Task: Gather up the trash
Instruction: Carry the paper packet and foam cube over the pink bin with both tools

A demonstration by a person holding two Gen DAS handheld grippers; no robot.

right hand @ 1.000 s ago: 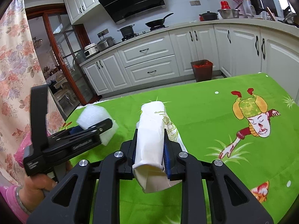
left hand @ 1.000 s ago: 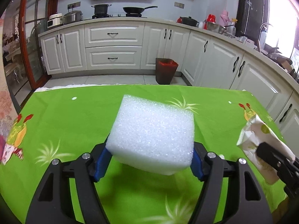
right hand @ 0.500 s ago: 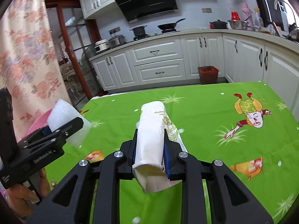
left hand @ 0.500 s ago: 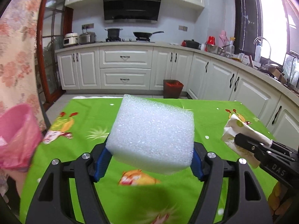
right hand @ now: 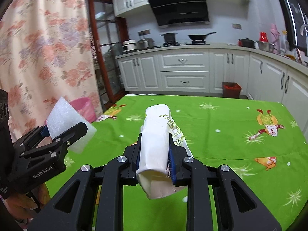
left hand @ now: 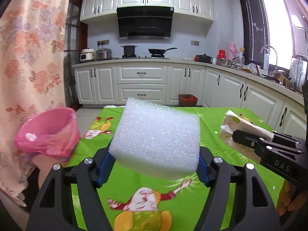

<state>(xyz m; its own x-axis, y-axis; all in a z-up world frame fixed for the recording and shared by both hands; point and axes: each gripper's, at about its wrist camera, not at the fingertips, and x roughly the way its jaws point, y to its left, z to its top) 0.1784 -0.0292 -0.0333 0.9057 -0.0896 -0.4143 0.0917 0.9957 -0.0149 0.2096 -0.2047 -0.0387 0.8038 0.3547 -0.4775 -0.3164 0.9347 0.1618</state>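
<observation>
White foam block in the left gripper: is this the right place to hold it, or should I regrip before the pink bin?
Keep it. The left gripper clamps the white foam block across its two flat side faces near the lower rear edge, coming from behind. Those parallel faces suit the blue pads, and it looks level. The pink-lined bin stands left.

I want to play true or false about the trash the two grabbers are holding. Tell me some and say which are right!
1. The left gripper holds a white foam block. True.
2. The right gripper is empty. False: its fingers pinch a crumpled white paper bag.
3. A bin lined with a pink plastic bag is beside the table's left edge. True.
4. The tablecloth is plain blue. False: it is green with cartoon pictures.
5. The foam block lies on the table. False: it is held up in the air.
</observation>
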